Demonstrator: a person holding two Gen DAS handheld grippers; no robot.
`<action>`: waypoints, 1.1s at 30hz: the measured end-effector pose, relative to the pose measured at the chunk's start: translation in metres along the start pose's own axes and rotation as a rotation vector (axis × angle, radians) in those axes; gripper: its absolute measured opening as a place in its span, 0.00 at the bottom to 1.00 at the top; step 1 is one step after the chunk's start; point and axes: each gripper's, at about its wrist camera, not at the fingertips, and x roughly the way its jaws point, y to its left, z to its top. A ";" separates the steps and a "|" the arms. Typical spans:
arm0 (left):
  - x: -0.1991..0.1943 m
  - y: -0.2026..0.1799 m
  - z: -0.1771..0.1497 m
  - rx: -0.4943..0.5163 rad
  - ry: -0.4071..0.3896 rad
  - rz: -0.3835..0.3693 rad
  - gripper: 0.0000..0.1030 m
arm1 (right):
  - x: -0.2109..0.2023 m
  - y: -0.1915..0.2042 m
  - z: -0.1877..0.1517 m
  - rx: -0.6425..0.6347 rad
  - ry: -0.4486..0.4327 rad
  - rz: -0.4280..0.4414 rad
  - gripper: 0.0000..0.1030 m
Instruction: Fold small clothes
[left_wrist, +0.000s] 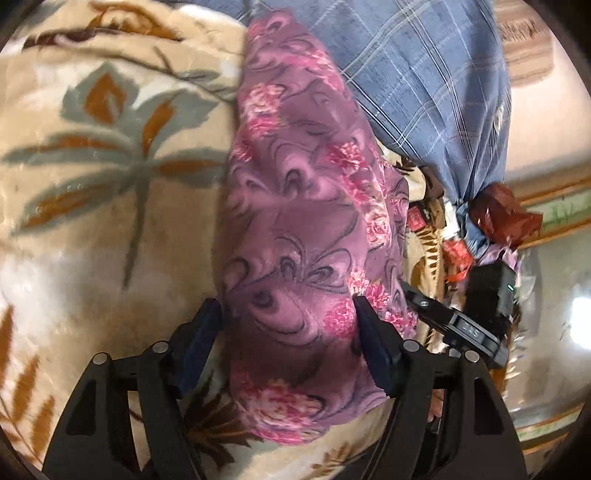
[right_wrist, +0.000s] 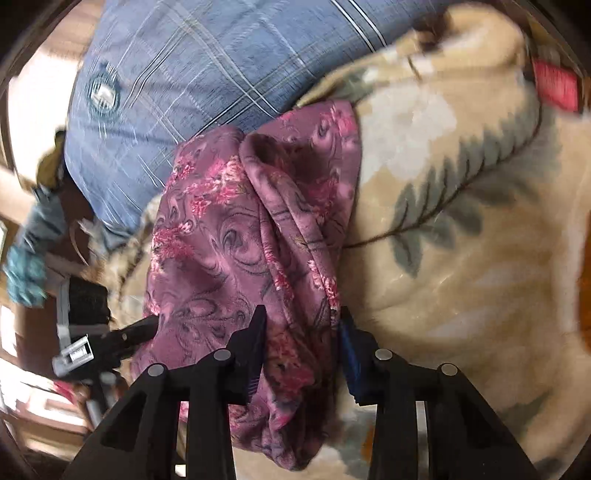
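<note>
Between both grippers' fingers (left_wrist: 364, 314), purple floral cloth (left_wrist: 295, 221) atop blanket (left_wrist: 92, 166).

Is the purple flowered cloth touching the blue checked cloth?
Touching. In the right wrist view the purple flowered cloth lies with its upper edge over the lower edge of the blue checked cloth, no gap between them.

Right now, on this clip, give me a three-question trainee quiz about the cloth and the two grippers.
1. True or false: the purple floral garment lies on a cream leaf-print blanket.
2. Which cloth lies beyond the garment? A) blue plaid fabric B) white towel C) green jacket
3. Fill in: in the right wrist view, the right gripper has garment folds ____ its fingers.

The left gripper straddles the garment, jaws wide.

Key: 1 true; 2 A; 3 between
</note>
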 end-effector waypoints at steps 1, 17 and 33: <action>-0.009 -0.006 0.001 0.008 -0.017 0.012 0.67 | -0.014 0.010 0.002 -0.036 -0.035 -0.020 0.40; 0.023 -0.026 0.035 0.154 -0.030 0.152 0.70 | 0.063 0.028 0.114 -0.026 0.047 0.018 0.04; -0.039 -0.027 0.016 0.110 -0.109 0.082 0.72 | -0.039 -0.010 0.039 0.068 -0.175 0.144 0.92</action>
